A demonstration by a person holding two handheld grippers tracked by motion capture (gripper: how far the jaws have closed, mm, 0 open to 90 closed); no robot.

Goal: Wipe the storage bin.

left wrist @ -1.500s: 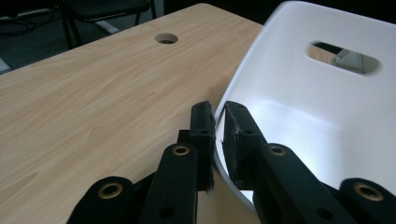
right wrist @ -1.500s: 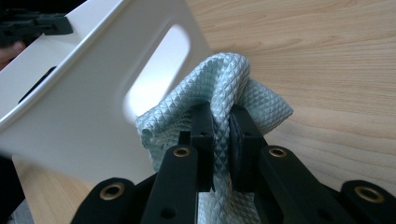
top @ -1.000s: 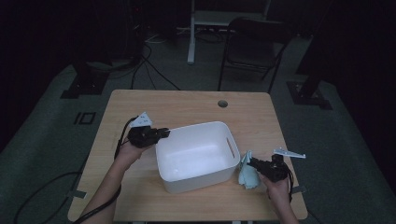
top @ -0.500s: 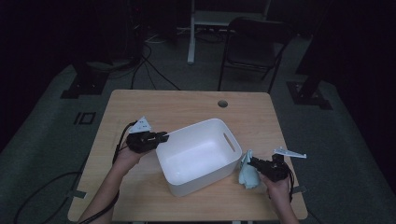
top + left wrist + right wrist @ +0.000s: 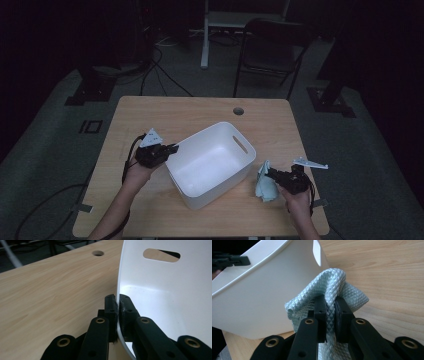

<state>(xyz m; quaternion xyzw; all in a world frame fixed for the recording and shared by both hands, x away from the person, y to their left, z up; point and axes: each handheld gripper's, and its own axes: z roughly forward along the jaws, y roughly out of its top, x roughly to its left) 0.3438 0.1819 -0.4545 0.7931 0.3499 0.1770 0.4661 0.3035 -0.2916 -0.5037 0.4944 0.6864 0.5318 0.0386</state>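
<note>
A white plastic bin (image 5: 210, 165) sits near the middle of a pale wooden table (image 5: 165, 112), turned at an angle to the table's edges, with a slot handle (image 5: 240, 144) cut in one end wall. The table's round cable hole (image 5: 238, 110) lies beyond the bin, toward the far edge.

At the bin's left corner, the left gripper (image 5: 171, 148) has its black jaws clamped on the thin white rim, one jaw outside the wall and one inside; they have just been closing onto it. In the left gripper view, the bin's wall (image 5: 160, 290) runs straight between the pads.

Just to the right of the bin, the right gripper (image 5: 270, 173) is pinched tight on a fold of pale blue quilted cloth (image 5: 264, 184). The cloth (image 5: 332, 300) bunches just beside the bin's outer wall.
</note>
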